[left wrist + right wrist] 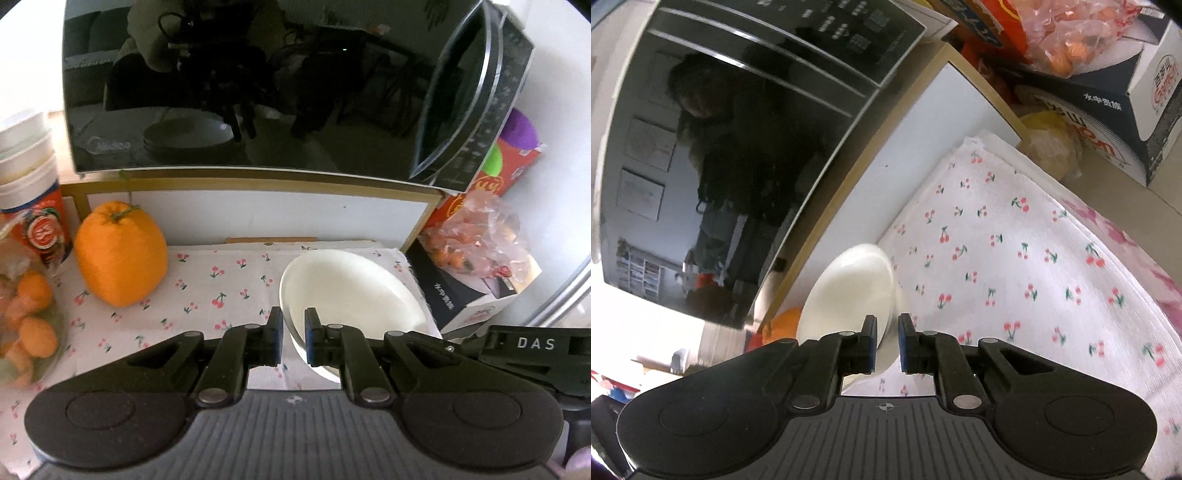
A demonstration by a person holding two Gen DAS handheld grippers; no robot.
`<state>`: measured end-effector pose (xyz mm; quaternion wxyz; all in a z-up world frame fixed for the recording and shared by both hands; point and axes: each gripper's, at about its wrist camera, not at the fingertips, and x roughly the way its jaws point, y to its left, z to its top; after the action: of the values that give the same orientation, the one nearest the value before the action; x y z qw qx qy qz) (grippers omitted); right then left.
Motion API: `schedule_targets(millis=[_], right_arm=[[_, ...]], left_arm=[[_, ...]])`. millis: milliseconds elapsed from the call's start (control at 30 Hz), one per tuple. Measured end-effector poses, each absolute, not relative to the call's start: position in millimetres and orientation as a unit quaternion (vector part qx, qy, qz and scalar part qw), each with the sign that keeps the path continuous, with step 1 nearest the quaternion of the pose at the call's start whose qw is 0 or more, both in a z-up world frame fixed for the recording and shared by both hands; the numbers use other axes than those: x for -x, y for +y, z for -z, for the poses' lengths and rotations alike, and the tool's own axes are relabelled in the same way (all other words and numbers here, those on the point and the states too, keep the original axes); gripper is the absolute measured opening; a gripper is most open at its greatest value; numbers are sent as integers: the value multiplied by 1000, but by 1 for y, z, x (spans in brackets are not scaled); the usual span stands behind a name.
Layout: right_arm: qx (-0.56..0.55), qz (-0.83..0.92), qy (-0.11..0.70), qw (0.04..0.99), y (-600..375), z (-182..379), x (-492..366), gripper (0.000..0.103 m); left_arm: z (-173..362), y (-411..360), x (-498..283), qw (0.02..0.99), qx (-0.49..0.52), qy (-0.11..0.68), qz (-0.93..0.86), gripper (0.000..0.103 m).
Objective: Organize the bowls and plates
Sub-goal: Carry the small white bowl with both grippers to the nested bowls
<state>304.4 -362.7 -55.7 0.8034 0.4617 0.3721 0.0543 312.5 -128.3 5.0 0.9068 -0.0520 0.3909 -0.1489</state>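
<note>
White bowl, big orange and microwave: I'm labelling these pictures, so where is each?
white bowl (351, 291): left wrist view, inner surface.
big orange (122, 254): left wrist view, front peel.
microwave (240, 85): left wrist view, dark door.

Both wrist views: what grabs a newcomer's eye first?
The white plate, tilted over the cherry-print cloth, its rim clamped by the left tool and the right tool. Next, the big orange fruit at left, under the glossy black microwave.
</note>
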Motion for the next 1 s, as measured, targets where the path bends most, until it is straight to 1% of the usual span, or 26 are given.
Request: schedule_targets(millis=[233, 467, 633, 1000], right_arm=[[-446, -49, 382, 808, -352, 38, -270, 13], [-436, -46, 387, 811, -346, 24, -232, 13], [-425, -46, 390, 816, -343, 16, -203, 13], [-417, -49, 381, 824, -337, 5, -147, 13]], left_arm=[[-15, -113, -281, 903, 95, 392, 152, 10], [-19, -102, -242, 898, 104, 396, 160, 10], [-18, -90, -215, 887, 132, 408, 171, 10], [-21, -79, -159, 887, 138, 394, 195, 11]])
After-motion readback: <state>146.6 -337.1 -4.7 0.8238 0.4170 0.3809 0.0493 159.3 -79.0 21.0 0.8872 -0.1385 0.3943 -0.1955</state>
